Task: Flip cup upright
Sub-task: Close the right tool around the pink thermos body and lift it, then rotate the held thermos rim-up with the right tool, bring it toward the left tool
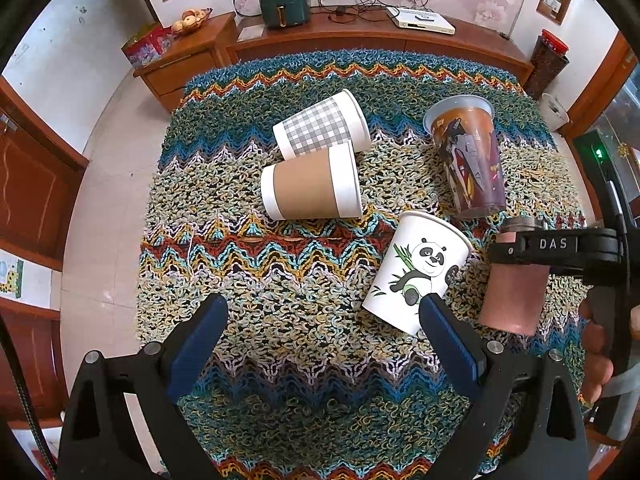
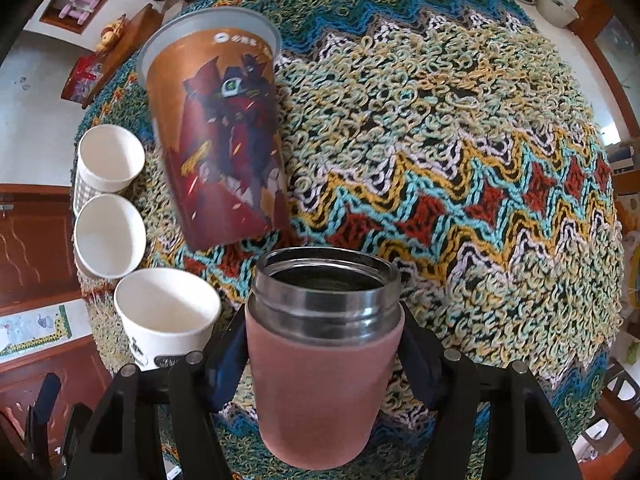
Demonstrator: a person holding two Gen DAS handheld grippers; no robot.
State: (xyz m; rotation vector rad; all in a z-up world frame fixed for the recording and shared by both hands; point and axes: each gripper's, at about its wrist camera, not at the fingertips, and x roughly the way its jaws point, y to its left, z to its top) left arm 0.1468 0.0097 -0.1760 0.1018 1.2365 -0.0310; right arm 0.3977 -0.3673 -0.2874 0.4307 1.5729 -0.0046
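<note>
Our right gripper (image 2: 324, 356) clamps the pink, steel-rimmed insulated cup (image 2: 320, 380) around its body above the zigzag knitted tablecloth (image 2: 460, 140), mouth pointing forward along the fingers. Our left gripper (image 1: 324, 344) hangs wide apart and empty, just beside a tipped white panda paper cup (image 1: 416, 272). The pink cup's base is hidden.

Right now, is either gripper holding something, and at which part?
The right gripper clamps the pink cup by its sides, below the metal rim. The left gripper holds nothing.
</note>
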